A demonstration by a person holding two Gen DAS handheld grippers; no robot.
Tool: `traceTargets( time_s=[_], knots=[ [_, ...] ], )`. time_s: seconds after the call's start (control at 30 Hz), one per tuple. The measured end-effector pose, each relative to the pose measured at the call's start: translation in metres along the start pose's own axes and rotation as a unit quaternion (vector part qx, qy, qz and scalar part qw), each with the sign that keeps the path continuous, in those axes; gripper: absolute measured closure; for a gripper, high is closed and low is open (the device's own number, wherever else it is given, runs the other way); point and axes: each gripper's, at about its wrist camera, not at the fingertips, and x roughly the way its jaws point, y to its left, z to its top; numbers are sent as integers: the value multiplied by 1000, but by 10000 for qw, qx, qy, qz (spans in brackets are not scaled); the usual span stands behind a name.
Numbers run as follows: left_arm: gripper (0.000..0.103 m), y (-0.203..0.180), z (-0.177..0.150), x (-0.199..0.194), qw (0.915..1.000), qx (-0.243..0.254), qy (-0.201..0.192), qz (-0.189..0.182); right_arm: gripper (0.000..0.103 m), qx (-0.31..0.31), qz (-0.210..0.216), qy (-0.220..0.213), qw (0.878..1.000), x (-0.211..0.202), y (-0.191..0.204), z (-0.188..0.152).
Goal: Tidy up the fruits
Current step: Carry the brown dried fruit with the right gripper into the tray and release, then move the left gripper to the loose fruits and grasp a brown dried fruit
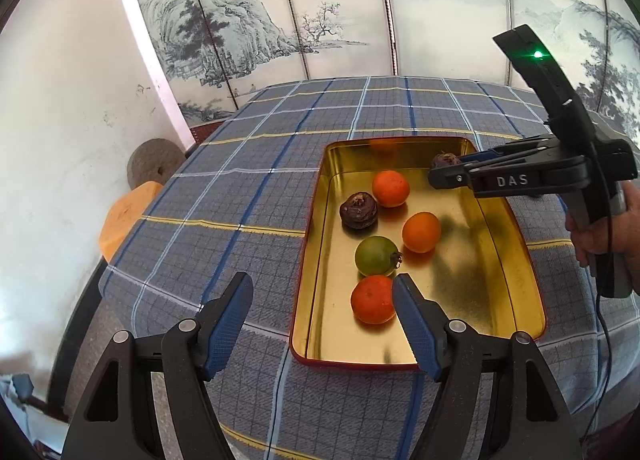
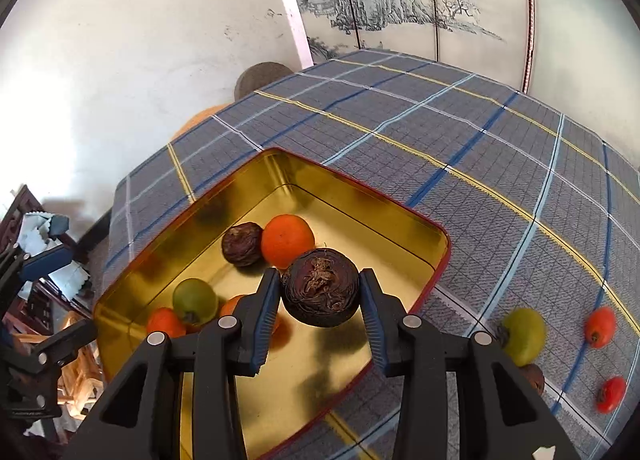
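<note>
A gold tin tray [image 1: 472, 292] lies on the checked cloth. In it are two orange fruits [image 1: 390, 188] [image 1: 421, 232], a dark brown one [image 1: 358, 210], a green one [image 1: 377, 256] and a red-orange one [image 1: 372, 299]. My right gripper [image 2: 320, 292] is shut on another dark brown fruit [image 2: 322, 287] and holds it in the air above the tray [image 2: 360, 200]; the left wrist view shows it [image 1: 445, 159] over the far right corner. My left gripper [image 1: 322, 292] stands open over the tray's near left rim, with nothing between its fingers.
On the cloth right of the tray lie a green fruit [image 2: 524, 334], two red ones [image 2: 599, 326] [image 2: 611, 394] and a brown one [image 2: 534, 378]. A hand [image 1: 600, 236] holds the right gripper. A stone wheel [image 1: 150, 160] and an orange stool [image 1: 124, 220] stand beyond the table's left edge.
</note>
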Motion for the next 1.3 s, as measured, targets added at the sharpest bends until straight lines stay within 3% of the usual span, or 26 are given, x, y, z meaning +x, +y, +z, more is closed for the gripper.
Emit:
traceTargets(
  time_s=[0.23,0.47,0.57,0.67,0.77,0.83,0.93,1.03,1.2,1.3],
  knots=[
    [30,2,-2,1,10000,28,43,8,63,99,-19,-97,9999,5,-1,5],
    [30,-3,-2,-3,9999,108,40,-3,50,264,78,-622,9977,-29,-3,-5],
    [30,-8,0,-6,9998,186,8,-14,41,245,-116,-762,9967,-53,-7,-25],
    [30,-17,2,-10,9995,311,-18,-82,37,275,-398,-784,9957,-77,-20,-57],
    [30,-32,6,-13,9986,484,-52,-214,36,487,-742,-711,9935,-103,-46,-96],
    [30,-45,11,-17,9972,674,-114,-300,29,804,-1123,-704,9879,-125,-73,-123],
    [30,-67,24,-21,9936,891,-174,-677,17,1254,-1528,-768,9772,-154,-111,-155],
    [30,-94,42,-16,9873,1104,-83,-1141,15,1596,-2135,-682,9614,-179,-146,-186],
    [30,-144,74,10,9780,915,367,-1839,10,1966,-2278,-811,9502,-202,-177,-214],
    [31,-169,88,29,9781,658,552,-1894,8,2179,-2057,-946,9493,-205,-188,-228]
  ],
)
